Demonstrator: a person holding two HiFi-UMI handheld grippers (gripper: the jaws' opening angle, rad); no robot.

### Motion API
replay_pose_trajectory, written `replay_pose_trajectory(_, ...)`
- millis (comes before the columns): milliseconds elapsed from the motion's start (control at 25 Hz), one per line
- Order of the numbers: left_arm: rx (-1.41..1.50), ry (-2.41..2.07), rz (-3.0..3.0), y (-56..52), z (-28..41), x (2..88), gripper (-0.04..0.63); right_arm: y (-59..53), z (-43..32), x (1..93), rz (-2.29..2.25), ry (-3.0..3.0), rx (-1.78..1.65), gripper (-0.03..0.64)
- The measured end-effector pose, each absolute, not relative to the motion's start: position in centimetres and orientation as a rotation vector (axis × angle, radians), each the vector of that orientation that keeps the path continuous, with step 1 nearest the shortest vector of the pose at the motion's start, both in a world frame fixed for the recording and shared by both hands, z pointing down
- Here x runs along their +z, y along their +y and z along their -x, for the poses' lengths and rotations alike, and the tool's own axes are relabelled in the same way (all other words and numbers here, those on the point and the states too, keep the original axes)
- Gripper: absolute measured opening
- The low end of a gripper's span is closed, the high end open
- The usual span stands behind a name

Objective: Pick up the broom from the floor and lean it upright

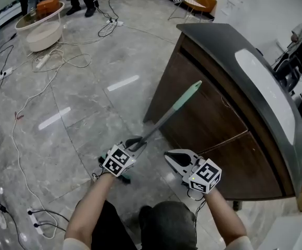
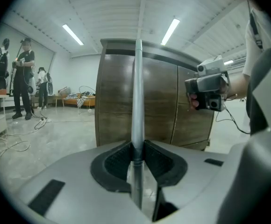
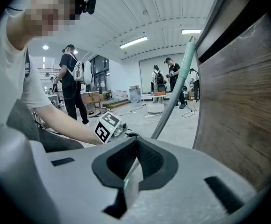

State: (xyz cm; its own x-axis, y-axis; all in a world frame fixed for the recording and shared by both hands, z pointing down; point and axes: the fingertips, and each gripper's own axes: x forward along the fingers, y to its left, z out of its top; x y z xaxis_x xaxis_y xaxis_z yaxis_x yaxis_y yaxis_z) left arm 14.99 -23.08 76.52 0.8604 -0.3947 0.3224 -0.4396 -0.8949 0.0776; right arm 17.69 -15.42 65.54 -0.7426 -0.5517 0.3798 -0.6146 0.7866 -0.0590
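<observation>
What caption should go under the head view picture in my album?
Left gripper holds a silver broom pole with green tip, tilted up beside a dark wooden counter.

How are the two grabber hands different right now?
The left gripper is clamped on the broom's grey metal pole with the green tip; the right gripper holds nothing, jaws together. The left one touches the pole; the right one hangs beside it, apart. Both carry a black-and-white marker cube.

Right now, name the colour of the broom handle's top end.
Pale green grip; clearest in the head view.
</observation>
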Motion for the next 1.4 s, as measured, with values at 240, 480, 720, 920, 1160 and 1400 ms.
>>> replay_pose_trajectory(240,0.395,-0.622,-2.911,-24.2,-19.1,74.3,0.080,-16.1,-18.7,63.5,-0.924,-2.641,0.221,0.000)
replay_pose_trajectory(480,0.403,-0.616,-2.903,-25.8,-22.5,74.2,0.081,-16.9,-20.4,62.9,-0.977,-2.657,0.223,0.000)
replay_pose_trajectory(720,0.412,-0.617,-2.900,-26.2,-24.5,75.0,0.084,-16.4,-22.0,63.8,-1.016,-2.642,0.244,0.001)
replay_pose_trajectory(920,0.400,-0.634,-2.857,-26.7,-25.0,75.6,0.086,-16.1,-23.1,64.4,-1.046,-2.634,0.259,0.002)
replay_pose_trajectory(1160,0.376,-0.690,-2.833,-28.1,-25.1,75.8,0.143,-15.6,-23.9,65.2,-1.068,-2.631,0.280,0.000)
replay_pose_trajectory(1400,0.425,-0.690,-2.827,-28.1,-25.1,76.9,0.229,-15.7,-24.4,65.8,-1.080,-2.627,0.293,0.001)
